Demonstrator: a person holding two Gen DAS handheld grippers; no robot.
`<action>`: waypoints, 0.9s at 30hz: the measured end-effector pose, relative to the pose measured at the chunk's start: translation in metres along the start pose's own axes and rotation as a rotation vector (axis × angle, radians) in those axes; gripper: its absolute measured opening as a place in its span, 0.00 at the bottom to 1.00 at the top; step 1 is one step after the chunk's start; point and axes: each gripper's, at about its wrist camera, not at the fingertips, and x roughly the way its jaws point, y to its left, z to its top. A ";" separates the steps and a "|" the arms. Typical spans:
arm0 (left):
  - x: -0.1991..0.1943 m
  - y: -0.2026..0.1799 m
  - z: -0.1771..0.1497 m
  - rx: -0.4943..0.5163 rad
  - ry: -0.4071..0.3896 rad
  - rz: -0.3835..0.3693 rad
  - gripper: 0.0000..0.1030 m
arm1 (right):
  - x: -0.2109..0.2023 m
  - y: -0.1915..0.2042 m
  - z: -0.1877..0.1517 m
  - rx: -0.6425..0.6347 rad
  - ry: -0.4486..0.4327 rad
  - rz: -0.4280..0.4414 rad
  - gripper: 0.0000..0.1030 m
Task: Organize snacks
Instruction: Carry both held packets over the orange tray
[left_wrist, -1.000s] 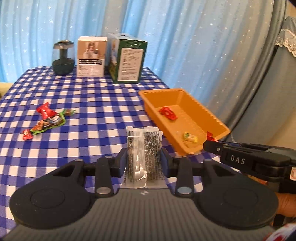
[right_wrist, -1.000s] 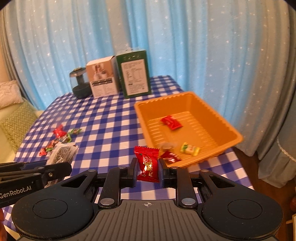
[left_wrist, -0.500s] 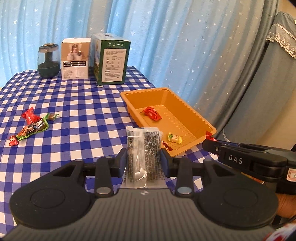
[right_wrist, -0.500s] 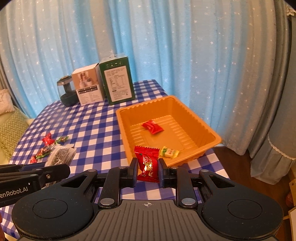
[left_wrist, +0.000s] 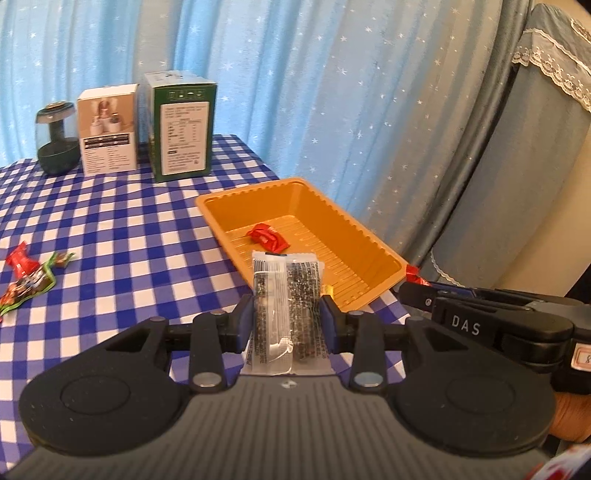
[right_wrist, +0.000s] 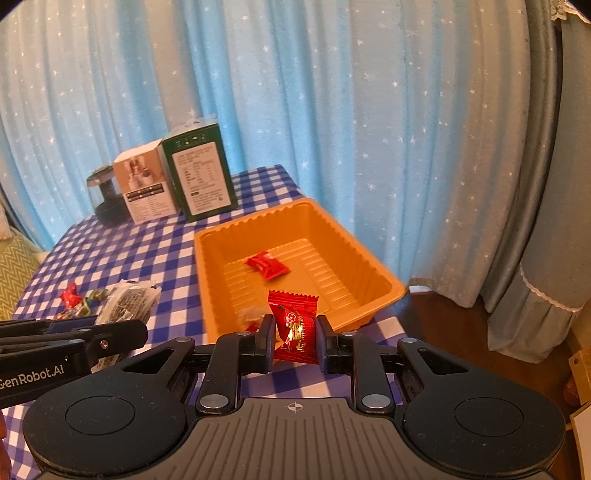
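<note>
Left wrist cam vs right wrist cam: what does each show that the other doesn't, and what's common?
Left wrist only: the clear packet of dark seeds seen face-on clamped in the left gripper, and a small yellow candy edge at the orange plastic tray's near end.

Right wrist only: the red foil candy packet face-on clamped in the right gripper, the brown floor, and a green zigzag cushion.

Both: the tray with a red wrapped candy inside, loose red and green candies on the blue checked tablecloth, green box, white box, dark jar, starred blue curtain.

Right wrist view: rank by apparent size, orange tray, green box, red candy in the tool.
1. orange tray
2. green box
3. red candy, smallest even though nearest the camera, gripped by the right tool
</note>
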 end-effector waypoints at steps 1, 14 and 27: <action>0.004 -0.002 0.002 0.000 0.002 -0.004 0.33 | 0.003 -0.003 0.002 0.005 0.004 0.000 0.22; 0.056 -0.013 0.025 0.030 0.018 -0.016 0.33 | 0.046 -0.030 0.025 0.005 0.014 -0.003 0.22; 0.108 -0.010 0.034 0.041 0.062 -0.034 0.33 | 0.089 -0.043 0.041 0.013 0.045 -0.007 0.22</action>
